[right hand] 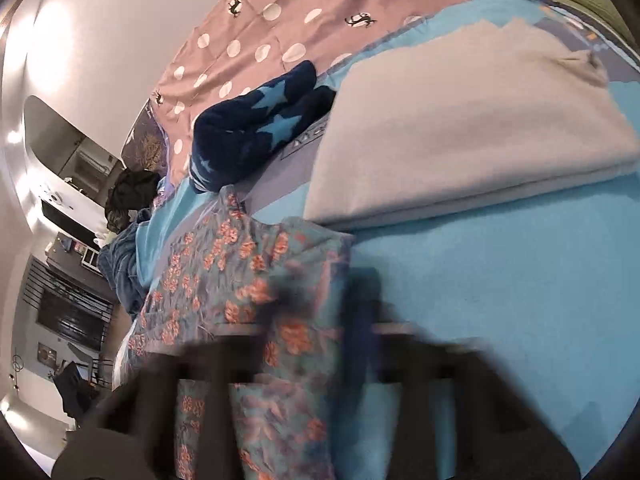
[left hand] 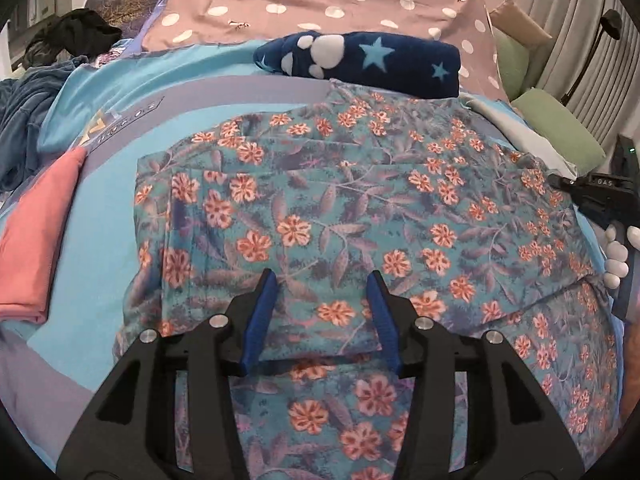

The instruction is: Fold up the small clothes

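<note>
A teal floral garment [left hand: 340, 200] with orange flowers lies partly folded on the light blue bed sheet [left hand: 100, 220]. My left gripper [left hand: 321, 280] hovers over its near part, blue pads [left hand: 260, 312] apart, a folded edge of cloth lying below and between them. My right gripper [left hand: 592, 196] sits at the garment's right edge, held by a white-gloved hand [left hand: 616, 256]. In the right wrist view the right gripper [right hand: 332, 304] is badly blurred. It looks shut, with the floral garment [right hand: 224, 280] running up between its fingers.
A folded pink cloth [left hand: 36, 240] lies at the left. A folded navy star blanket [left hand: 360, 60] sits behind the garment, on a dotted mauve cover [left hand: 320, 0]. A folded pale grey cloth [right hand: 460, 132] lies at the right. Dark clothes [left hand: 76, 36] are heaped at the far left.
</note>
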Tool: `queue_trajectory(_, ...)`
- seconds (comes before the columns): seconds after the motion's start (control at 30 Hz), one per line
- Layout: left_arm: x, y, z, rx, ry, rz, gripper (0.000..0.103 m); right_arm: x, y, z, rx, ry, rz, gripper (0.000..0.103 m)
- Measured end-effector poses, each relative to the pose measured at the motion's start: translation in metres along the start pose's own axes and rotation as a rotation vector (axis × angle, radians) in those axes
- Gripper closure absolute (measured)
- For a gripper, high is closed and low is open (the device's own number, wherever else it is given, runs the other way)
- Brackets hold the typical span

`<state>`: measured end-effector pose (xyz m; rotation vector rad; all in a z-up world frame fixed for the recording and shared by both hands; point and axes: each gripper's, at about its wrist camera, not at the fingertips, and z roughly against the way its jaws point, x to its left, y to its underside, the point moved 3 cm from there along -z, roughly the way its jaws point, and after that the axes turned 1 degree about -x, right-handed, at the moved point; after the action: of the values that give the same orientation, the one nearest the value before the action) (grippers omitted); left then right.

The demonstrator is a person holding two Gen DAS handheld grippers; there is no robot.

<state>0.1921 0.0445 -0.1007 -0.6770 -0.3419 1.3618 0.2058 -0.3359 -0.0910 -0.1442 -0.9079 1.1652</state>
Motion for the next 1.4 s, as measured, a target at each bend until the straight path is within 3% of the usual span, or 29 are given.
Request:
queue_trajectory(0.1,0.001,0.000,-0.001,0.002,0.007,0.007,0.055,0.033,0.000,0.022,-0.118,0.101,0.199,0.101)
queue_trajectory(0.17,0.002,0.001,-0.002,-0.001,0.009,0.005,0.054,0.026,-0.001,0.006,-0.087,0.246,0.287,0.101)
queue_trajectory(0.2,0.001,0.001,-0.002,-0.003,0.008,0.004,0.054,0.016,-0.001,-0.003,-0.053,0.264,0.270,0.101)
queue_trajectory(0.23,0.001,0.001,-0.001,-0.007,0.009,0.003,0.054,-0.001,0.001,-0.013,-0.009,0.246,0.212,0.101)
queue_trajectory(0.33,0.003,0.004,0.000,-0.017,0.034,0.011,0.051,-0.015,0.002,-0.013,-0.011,0.181,0.149,0.099)
queue_trajectory(0.4,0.002,0.002,-0.001,-0.019,0.050,0.012,0.047,-0.022,0.001,-0.001,-0.033,0.172,0.102,0.085)
queue_trajectory(0.47,0.002,0.002,0.000,-0.021,0.048,0.008,0.047,-0.026,0.002,0.019,-0.050,0.159,0.081,0.084)
queue_trajectory(0.53,0.000,0.003,0.000,-0.026,0.046,0.001,0.045,-0.020,0.008,0.037,-0.046,0.091,0.072,0.084)
queue_trajectory(0.6,0.000,0.004,0.001,-0.031,0.047,-0.001,0.044,-0.008,0.023,0.062,-0.034,-0.037,0.080,0.084)
queue_trajectory(0.67,-0.001,0.003,0.002,-0.035,0.045,-0.003,0.044,0.008,0.043,0.076,-0.015,-0.079,0.144,0.084)
queue_trajectory(0.73,-0.001,0.002,0.005,-0.044,0.043,0.007,0.045,0.025,0.072,0.077,0.029,-0.038,0.253,0.084)
queue_trajectory(0.83,0.008,0.002,0.031,-0.110,0.107,0.126,0.045,0.021,0.104,0.053,0.133,0.033,0.306,0.088)
queue_trajectory(0.9,0.012,0.005,0.047,-0.144,0.115,0.131,0.045,0.008,0.104,0.052,0.104,-0.003,0.268,0.095)
queue_trajectory(1.0,0.019,0.017,0.060,-0.145,0.039,0.056,0.040,0.007,0.101,0.063,0.082,0.036,0.223,0.094)
queue_trajectory(1.07,0.029,0.026,0.056,-0.099,0.008,0.048,0.039,0.020,0.102,0.070,0.059,0.121,0.289,0.093)
queue_trajectory(1.13,0.041,0.038,0.040,-0.022,-0.040,0.067,0.039,0.034,0.105,0.076,0.053,0.077,0.305,0.092)
queue_trajectory(1.2,0.044,0.040,0.041,-0.039,-0.034,0.073,0.039,0.043,0.112,0.074,0.072,0.071,0.326,0.091)
queue_trajectory(1.27,0.043,0.038,0.047,-0.051,-0.038,0.077,0.039,0.043,0.121,0.059,0.104,0.186,0.393,0.094)
queue_trajectory(1.4,0.049,0.047,0.060,-0.068,-0.017,0.093,0.039,0.038,0.130,0.066,0.084,0.200,0.409,0.089)
